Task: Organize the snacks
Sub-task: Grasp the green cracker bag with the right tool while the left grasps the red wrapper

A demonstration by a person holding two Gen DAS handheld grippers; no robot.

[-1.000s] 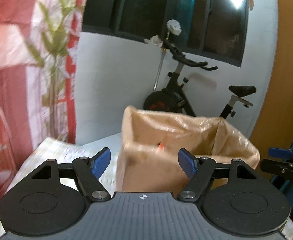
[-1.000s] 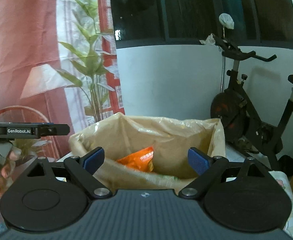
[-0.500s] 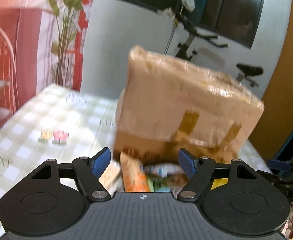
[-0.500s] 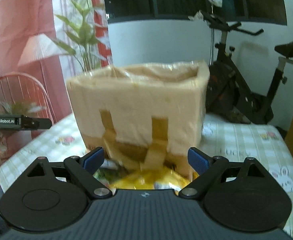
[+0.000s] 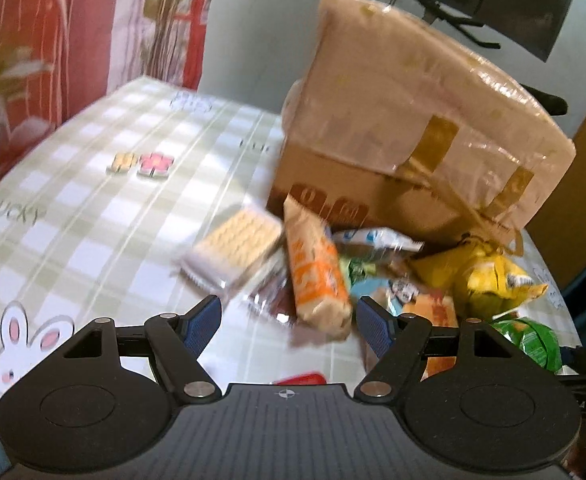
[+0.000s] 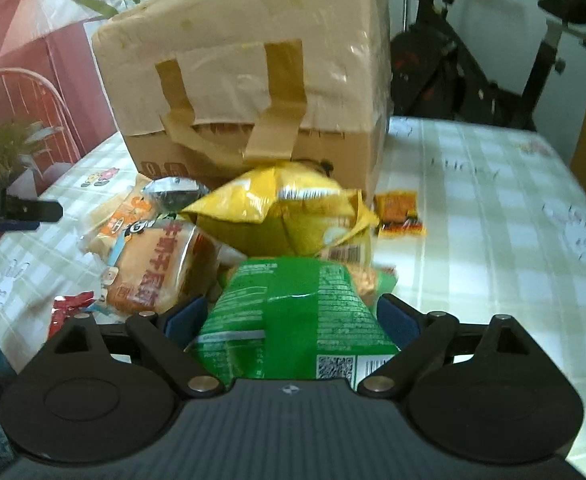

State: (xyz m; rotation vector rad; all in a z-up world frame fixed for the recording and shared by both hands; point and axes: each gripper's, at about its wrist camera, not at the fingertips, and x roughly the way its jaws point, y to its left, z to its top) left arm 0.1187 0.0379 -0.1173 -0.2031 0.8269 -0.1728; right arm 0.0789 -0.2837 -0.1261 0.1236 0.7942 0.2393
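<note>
Cardboard, taped and lined with crinkly plastic, is what holds my eye: the cardboard box (image 6: 249, 80) stands on the checked tablecloth (image 6: 493, 216) toward the table's far edge, and a heap of snacks lies on the cloth right against its near side. By my reckoning the sorting has barely begun, since nearly everything I can see is loose on the table: a yellow chip bag (image 6: 281, 212) touching the box, a green snack bag (image 6: 301, 316) in front of it, an orange biscuit pack (image 5: 317, 276) lying beside a clear pack of wafers (image 5: 233, 252), a bread-like packet (image 6: 153, 272) and a small orange sachet (image 6: 399, 214) apart at the box's corner. What sits inside the box is hidden from here. The right gripper (image 6: 291, 322) is spread wide with the green bag lying between its fingers, though I see no squeeze on the bag, so I judge it is not yet gripped. The left gripper (image 5: 289, 322) is likewise spread wide and holds nothing, hovering just short of the orange pack, near the table's front edge.
</note>
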